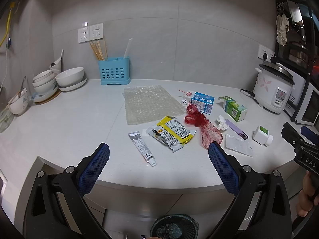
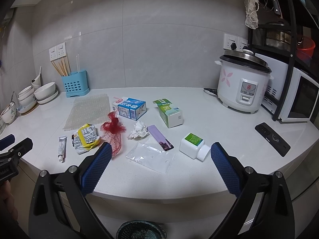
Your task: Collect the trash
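Bowls (image 1: 69, 76) are stacked far left on the table (image 1: 69, 119); chopsticks are held in a blue holder (image 1: 115, 70). Trash is scattered mid-table: tube (image 1: 142, 148), crumpled yellow wrapper (image 1: 173, 134), red net (image 1: 207, 127), milk carton (image 2: 131, 108), tissue (image 2: 139, 132), white bottle (image 2: 194, 145) on its side. A lined bin (image 2: 141, 232) sits below. Left claw (image 1: 158, 153) and right claw (image 2: 161, 153) are both spread apart, empty.

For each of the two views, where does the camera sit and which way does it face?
Left wrist: on the left gripper, open, at the counter edge, facing the tiled wall; the right gripper shows at right.
Right wrist: on the right gripper, open, facing the same way from further right; the left gripper shows at left.
Shared: red mesh bag, bin below.
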Demonstrator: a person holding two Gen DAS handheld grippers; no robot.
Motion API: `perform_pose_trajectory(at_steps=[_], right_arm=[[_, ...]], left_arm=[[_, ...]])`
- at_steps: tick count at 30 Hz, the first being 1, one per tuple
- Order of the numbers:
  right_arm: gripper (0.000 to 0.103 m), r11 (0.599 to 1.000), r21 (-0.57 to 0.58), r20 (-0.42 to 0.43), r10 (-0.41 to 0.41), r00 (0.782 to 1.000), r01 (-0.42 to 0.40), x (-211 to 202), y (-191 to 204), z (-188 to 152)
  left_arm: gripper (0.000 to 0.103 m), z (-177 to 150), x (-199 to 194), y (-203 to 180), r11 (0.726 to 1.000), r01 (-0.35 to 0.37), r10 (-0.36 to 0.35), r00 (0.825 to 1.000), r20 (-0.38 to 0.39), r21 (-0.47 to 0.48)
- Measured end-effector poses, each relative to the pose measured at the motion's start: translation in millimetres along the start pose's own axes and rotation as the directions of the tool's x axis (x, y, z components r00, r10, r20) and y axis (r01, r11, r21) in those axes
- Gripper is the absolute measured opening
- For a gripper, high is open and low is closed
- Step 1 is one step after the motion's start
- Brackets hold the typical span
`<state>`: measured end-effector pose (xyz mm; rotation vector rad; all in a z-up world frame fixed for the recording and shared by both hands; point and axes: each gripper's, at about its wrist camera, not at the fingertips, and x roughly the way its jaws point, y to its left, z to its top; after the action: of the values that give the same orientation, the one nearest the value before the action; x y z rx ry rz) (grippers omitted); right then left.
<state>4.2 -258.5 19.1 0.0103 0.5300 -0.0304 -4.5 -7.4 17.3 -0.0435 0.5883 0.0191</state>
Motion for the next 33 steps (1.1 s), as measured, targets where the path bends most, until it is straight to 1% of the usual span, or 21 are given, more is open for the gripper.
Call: perform_pose_trajectory(at_steps=[7, 12, 14, 17, 22, 27, 31, 33], right_arm=[[0.095, 1.0, -0.001, 0.0, -0.003, 1.0, 0.003, -1, -3, 3], [0.095, 1.0, -0.007, -0.011, -0.013, 1.0, 0.013, 3, -7, 9], [0.095, 1.0, -0.009, -0.021, -0.025, 0.999, 0.025, 12, -13, 11], [0.095, 0.998, -0.017, -0.047, -0.064, 0.997, 0.064, 33, -26, 16], [0.095, 0.995, -0.033, -0.118, -0.095, 0.989, 0.092, 76, -56, 23], [0.095, 0.996, -0.055, -0.186, -0.081, 0.979, 0.072, 110, -82, 22], [0.095, 0.995, -0.088, -0.235, -0.07, 0.97, 0.051, 132, -99, 21], [0.095, 0.995, -0.097, -0.268, -0.042, 0.963, 0.016, 142, -104, 19]], left_arm=[[0.097, 0, 1, -1, 1.0, 0.003, -0.003, 1.0, -0.005, -0.003], [0.097, 6, 15, -5, 1.0, 0.014, -0.014, 0.999, -0.043, -0.013], [0.097, 11, 28, -7, 1.0, 0.017, -0.018, 0.997, -0.075, -0.019], [0.097, 21, 53, -11, 0.999, 0.021, -0.024, 0.991, -0.131, -0.028], [0.097, 41, 92, -34, 1.0, -0.003, 0.003, 0.985, -0.175, -0.003], [0.097, 60, 139, -70, 1.0, 0.008, -0.001, 0.971, -0.239, 0.03], [0.097, 68, 179, -95, 0.998, -0.006, 0.022, 0.958, -0.286, 0.059], [0.097, 70, 198, -104, 0.998, -0.009, 0.028, 0.95, -0.312, 0.062]])
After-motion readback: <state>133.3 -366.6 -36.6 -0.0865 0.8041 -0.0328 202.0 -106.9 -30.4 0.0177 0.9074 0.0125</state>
